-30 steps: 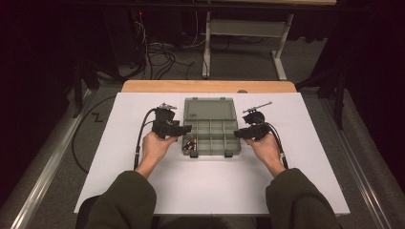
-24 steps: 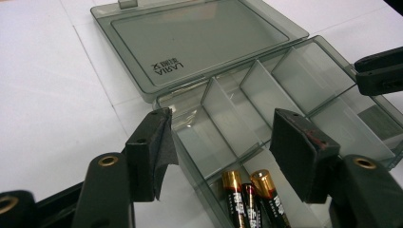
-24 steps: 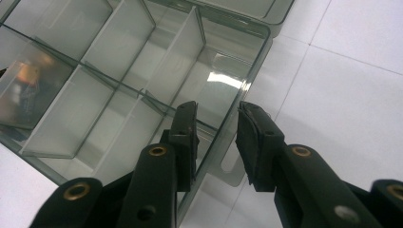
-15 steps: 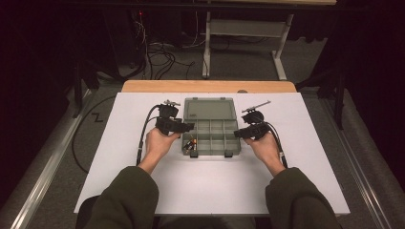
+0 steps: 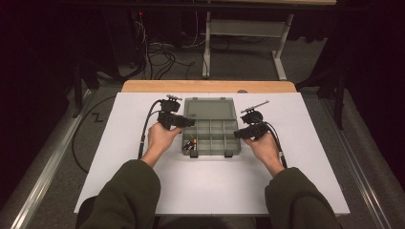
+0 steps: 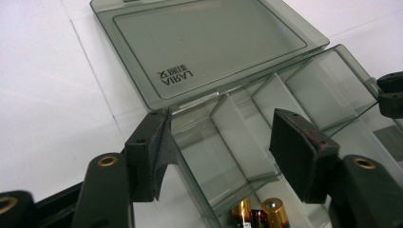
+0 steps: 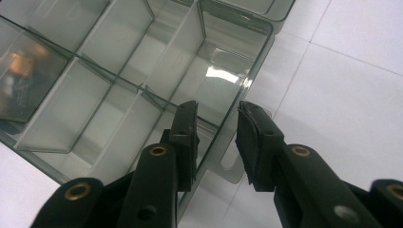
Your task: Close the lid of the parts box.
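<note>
Organizer box (image 5: 210, 133) open, long axis running gripper to gripper, lid (image 6: 204, 42) flat beyond left gripper (image 6: 223, 152), jaws apart; right gripper (image 7: 216, 142) jaws straddle the box's end wall, contact unclear.

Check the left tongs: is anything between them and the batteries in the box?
Nothing visible. The left tongs hang open over the open organizer box, lid folded back, and the batteries lie uncovered in the compartment just below them.
</note>
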`<state>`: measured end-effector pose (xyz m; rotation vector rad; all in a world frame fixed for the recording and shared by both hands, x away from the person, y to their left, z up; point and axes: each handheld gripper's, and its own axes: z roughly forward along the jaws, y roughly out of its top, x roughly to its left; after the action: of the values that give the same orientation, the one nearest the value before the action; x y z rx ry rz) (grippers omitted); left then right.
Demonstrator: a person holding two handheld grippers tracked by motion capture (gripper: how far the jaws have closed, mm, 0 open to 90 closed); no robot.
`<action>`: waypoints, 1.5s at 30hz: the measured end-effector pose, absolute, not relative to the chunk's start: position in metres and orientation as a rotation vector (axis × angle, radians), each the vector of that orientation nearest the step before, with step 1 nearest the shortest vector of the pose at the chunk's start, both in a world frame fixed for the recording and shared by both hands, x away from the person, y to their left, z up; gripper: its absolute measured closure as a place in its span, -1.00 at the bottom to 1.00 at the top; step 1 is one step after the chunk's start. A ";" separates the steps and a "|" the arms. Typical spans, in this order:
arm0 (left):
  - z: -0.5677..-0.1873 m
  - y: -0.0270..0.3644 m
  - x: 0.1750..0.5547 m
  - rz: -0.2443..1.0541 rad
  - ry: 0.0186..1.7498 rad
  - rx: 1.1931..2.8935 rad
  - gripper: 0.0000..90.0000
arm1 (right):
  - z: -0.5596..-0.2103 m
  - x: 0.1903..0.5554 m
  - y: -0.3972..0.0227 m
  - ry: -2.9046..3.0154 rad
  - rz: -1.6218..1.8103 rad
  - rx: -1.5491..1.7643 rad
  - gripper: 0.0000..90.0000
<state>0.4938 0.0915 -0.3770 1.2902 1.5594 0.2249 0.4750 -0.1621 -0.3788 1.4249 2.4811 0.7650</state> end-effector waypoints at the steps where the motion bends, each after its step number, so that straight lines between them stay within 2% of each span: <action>1: -0.377 0.091 0.496 0.228 1.567 1.295 -0.09 | -0.379 0.475 -0.162 2.482 0.764 1.423 0.58; 45: -0.390 0.089 0.564 0.149 1.746 1.299 -0.11 | -0.379 0.474 -0.161 2.478 0.761 1.430 0.58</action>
<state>0.5642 0.0891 -0.3898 1.2989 1.7458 0.1492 0.4741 -0.1613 -0.3788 1.4300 2.4781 0.7606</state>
